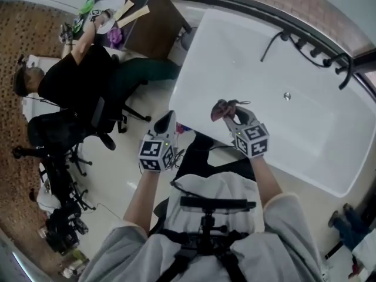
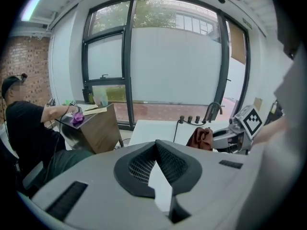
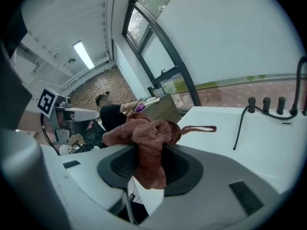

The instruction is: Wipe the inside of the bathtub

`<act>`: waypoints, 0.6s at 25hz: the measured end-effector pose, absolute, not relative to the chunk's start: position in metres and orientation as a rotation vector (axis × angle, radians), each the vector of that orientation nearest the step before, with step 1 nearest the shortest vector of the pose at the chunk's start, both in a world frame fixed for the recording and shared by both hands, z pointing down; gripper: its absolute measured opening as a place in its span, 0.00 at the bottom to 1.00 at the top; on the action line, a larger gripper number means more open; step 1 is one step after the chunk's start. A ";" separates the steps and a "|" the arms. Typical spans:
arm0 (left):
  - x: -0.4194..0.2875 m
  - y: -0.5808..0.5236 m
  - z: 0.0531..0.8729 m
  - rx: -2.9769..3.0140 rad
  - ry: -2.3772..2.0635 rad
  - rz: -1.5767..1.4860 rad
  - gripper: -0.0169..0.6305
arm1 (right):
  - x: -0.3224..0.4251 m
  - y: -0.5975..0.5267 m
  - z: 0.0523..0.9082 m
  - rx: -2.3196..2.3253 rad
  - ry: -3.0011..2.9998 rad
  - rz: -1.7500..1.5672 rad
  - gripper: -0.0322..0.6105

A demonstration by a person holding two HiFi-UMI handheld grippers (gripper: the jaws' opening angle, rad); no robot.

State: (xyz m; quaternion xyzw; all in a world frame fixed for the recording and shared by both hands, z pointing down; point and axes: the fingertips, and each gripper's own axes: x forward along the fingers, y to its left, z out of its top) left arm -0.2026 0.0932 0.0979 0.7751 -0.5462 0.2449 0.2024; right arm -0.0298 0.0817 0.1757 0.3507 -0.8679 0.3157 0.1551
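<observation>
The white bathtub (image 1: 305,128) lies ahead and to my right, its black faucet (image 1: 276,43) and taps on the far rim. My right gripper (image 1: 228,113) hangs over the tub's near rim, shut on a bunched reddish-brown cloth (image 1: 222,107). In the right gripper view the cloth (image 3: 148,138) bulges out from between the jaws, hiding the fingertips, with the tub (image 3: 268,143) beyond. My left gripper (image 1: 170,116) is outside the tub's left corner, shut and holding nothing. The left gripper view shows its jaws (image 2: 156,144) meeting at the tips, with the cloth (image 2: 201,138) and tub (image 2: 158,128) ahead.
A person in black (image 1: 70,75) sits on an office chair (image 1: 100,122) at the left, working at a brown cabinet (image 1: 147,28). Camera stands (image 1: 59,175) crowd the floor at left. Tall windows (image 2: 168,56) rise behind the tub. A dark drain fitting (image 1: 287,96) shows inside it.
</observation>
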 end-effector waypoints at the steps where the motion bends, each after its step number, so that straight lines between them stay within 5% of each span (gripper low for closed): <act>1: -0.206 0.089 0.110 2.155 -1.513 0.686 0.04 | -0.039 0.077 0.188 0.990 -2.481 0.907 0.27; 15: -0.229 0.047 0.264 1.998 -1.519 0.692 0.04 | -0.146 0.011 0.364 0.787 -2.442 0.842 0.27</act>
